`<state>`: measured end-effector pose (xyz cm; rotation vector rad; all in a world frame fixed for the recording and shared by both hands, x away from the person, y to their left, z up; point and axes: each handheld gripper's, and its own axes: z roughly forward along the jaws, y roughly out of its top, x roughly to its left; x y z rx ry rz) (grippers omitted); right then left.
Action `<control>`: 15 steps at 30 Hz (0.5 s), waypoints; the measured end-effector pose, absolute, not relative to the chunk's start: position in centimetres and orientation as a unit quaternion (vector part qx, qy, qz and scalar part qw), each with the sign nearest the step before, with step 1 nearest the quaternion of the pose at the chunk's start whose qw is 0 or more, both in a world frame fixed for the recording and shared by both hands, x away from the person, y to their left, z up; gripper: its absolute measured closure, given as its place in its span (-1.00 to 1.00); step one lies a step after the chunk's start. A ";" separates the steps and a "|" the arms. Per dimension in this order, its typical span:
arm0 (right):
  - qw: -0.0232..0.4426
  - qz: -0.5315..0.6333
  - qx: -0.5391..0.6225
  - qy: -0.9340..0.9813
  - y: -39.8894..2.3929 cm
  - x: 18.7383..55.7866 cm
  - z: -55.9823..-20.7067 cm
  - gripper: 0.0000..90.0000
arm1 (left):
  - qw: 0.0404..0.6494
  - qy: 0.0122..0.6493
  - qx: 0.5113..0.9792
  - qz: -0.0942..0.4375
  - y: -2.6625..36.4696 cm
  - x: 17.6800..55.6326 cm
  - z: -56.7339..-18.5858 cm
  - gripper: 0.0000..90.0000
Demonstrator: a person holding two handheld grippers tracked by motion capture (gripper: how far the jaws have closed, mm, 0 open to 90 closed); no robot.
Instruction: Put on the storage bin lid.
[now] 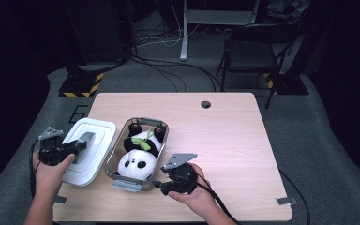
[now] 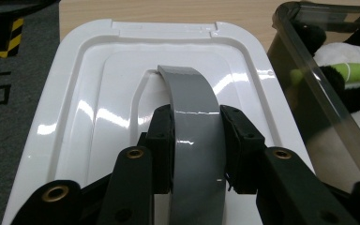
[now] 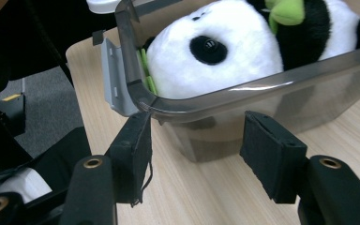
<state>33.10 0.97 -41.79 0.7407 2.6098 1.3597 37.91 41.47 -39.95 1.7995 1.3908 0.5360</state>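
Sitting in the middle of it all is the big, flat wooden table with a pale, smooth top, and it gives everything a steady place to rest. Next in size is the see-through grey plastic box with rounded corners and a light grey clip on its near end; it stands open near the table's front left. Just beside it, on its left, is the white plastic lid, shiny and smooth with raised steps and round corners, at the table's left edge. It looks like the lid belongs on the box. Inside the box lies the soft black and white toy panda with a green leaf on it, fluffy and squashy, tucked in so the walls hold it. The left gripper has its black jaws squeezed tight on the lid's grey curved handle strap, one pad on each side, likely so the lid can be picked up without slipping. The right gripper sits at the box's near corner with its jaws partly apart. One pad is right by the rim under the clip and the other looks just clear of the wall, so it grips nothing; I think it is there to keep the box from sliding.
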 end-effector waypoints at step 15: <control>0.067 0.458 0.274 0.843 -1.4 33.6 -41.3 -0.06 | 0.410 0.530 0.713 0.209 39.5 37.5 -35.8 0.49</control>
